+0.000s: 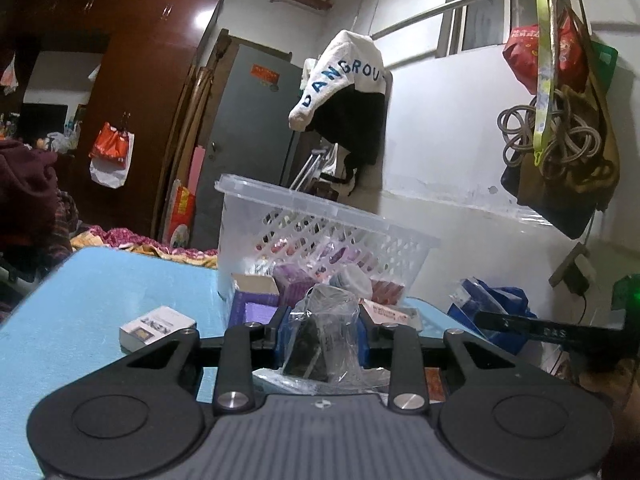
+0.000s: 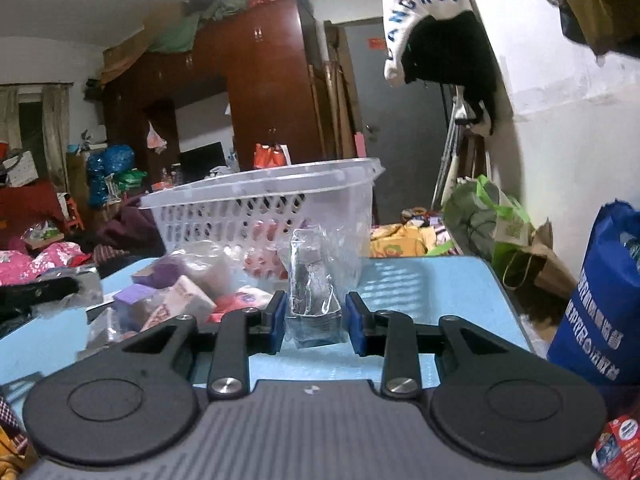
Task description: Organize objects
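Observation:
In the left wrist view my left gripper (image 1: 326, 326) is shut on a clear plastic bag (image 1: 324, 320) with a black item inside, over the light blue table (image 1: 100, 292). In the right wrist view my right gripper (image 2: 316, 322) has its blue pads (image 2: 276, 320) against a small clear packet (image 2: 314, 292) holding a grey item. A white slotted basket (image 1: 320, 220) (image 2: 260, 196) stands just behind both, with pink and purple packs inside. Purple boxes (image 1: 256, 308) (image 2: 136, 294) and a pink box (image 2: 188, 298) lie heaped in front of the basket.
A small white box (image 1: 156, 326) lies on the table at the left. A blue bag (image 2: 600, 312) stands off the table's right edge, with a green bag (image 2: 492, 216) and a paper bag (image 2: 548, 268) on the floor behind it. Clothes hang on the wall (image 1: 348, 80).

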